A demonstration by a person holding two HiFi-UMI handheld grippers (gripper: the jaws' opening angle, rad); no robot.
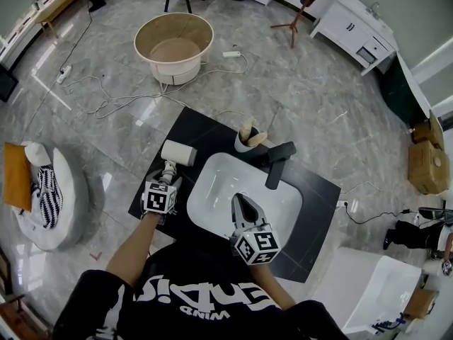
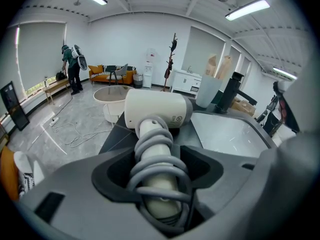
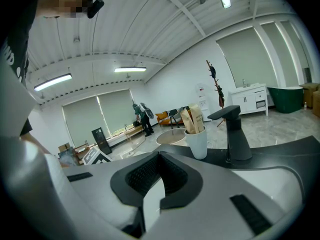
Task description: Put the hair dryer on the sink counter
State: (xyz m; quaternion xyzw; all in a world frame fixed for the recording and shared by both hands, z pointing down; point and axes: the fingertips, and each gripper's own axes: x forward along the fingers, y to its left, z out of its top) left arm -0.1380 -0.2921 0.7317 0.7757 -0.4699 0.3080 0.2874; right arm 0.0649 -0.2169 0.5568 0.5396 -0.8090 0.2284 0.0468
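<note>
Hair dryer (image 1: 178,152) is laid on its side on the black counter (image 1: 311,211), at the left end, just beside the white sink basin (image 1: 226,183). Its cream barrel (image 2: 157,111) is turned across the counter, and its handle, wound round with a grey cord (image 2: 155,149), is pointed back toward the person. The handle is bracketed by the left gripper (image 1: 168,170): in the left gripper view the wrapped handle is seen between the jaws of that gripper (image 2: 160,154), which are spread wide, with a dark gap showing at the left pad, so no clamping is seen.

The right gripper (image 1: 239,202) is held over the basin, nearer the person, well apart from the dryer. In the right gripper view the jaws of this gripper (image 3: 159,156) are brought together at the tips, and nothing is held between them.

Behind the basin a black faucet (image 1: 276,165) is mounted on the counter, and just to its left a white cup (image 1: 244,142) filled with tan sachets is stood upright. Farther off, a round tub (image 1: 173,48) is placed on the grey marble floor, with white cables lying around it.
</note>
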